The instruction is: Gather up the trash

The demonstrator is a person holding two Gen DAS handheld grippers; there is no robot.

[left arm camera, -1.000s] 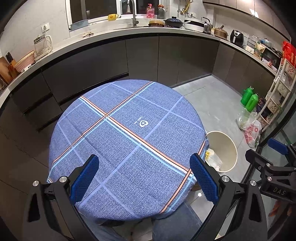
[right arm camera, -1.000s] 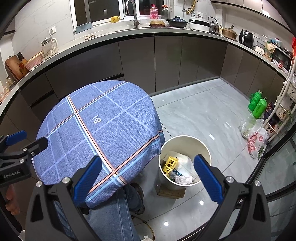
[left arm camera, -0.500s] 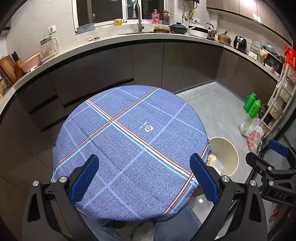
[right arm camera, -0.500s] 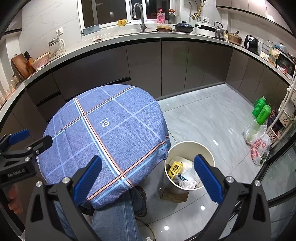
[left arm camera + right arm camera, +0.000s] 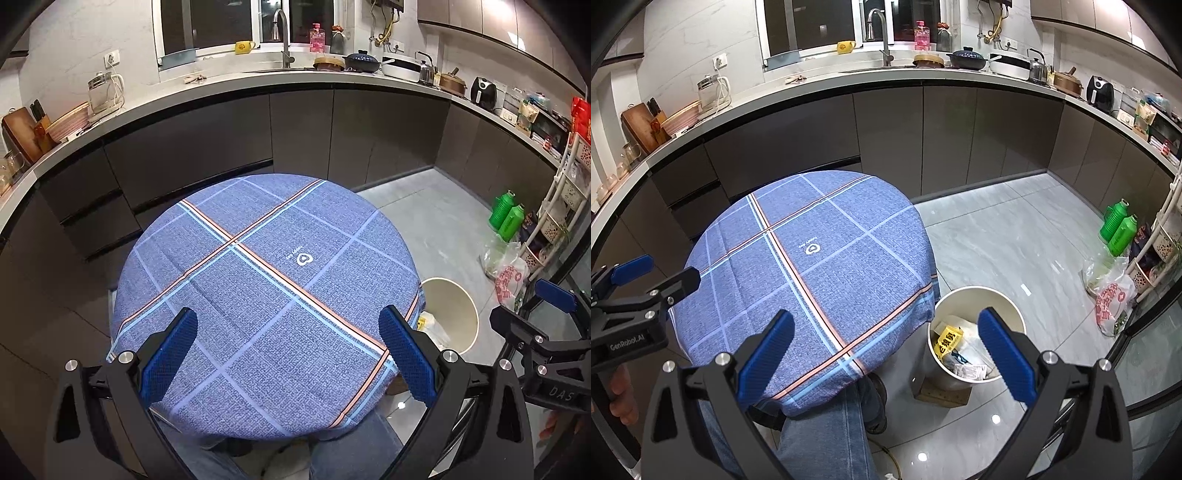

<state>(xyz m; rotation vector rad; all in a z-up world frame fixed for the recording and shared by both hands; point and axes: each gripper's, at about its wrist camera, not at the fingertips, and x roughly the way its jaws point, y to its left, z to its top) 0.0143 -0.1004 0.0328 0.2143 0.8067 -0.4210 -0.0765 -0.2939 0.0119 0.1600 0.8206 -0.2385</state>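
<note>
A dark kitchen surrounds the round blue-checked table (image 5: 266, 288), bare of litter; left claw (image 5: 288, 354) and right claw (image 5: 886, 349) hang wide open, empty; the bin (image 5: 1008, 306) holds the trash (image 5: 960, 354), so collection looks finished; next, withdraw

Grippers: two, the left gripper (image 5: 288, 332) and the right gripper (image 5: 886, 334), each with two blue fingers
Round tables: one table (image 5: 768, 295) under a blue plaid cloth
Waste bins: one bin (image 5: 1008, 301) on the floor
Yellow wrappers in the bin: one yellow wrapper (image 5: 947, 339)
Green bottles: two, green bottles (image 5: 1117, 225) side by side
Plastic bags on the floor: one plastic bag (image 5: 1113, 295)
Yellow mugs on the sill: one yellow mug (image 5: 846, 47)
Taps: one tap (image 5: 879, 26)
</note>
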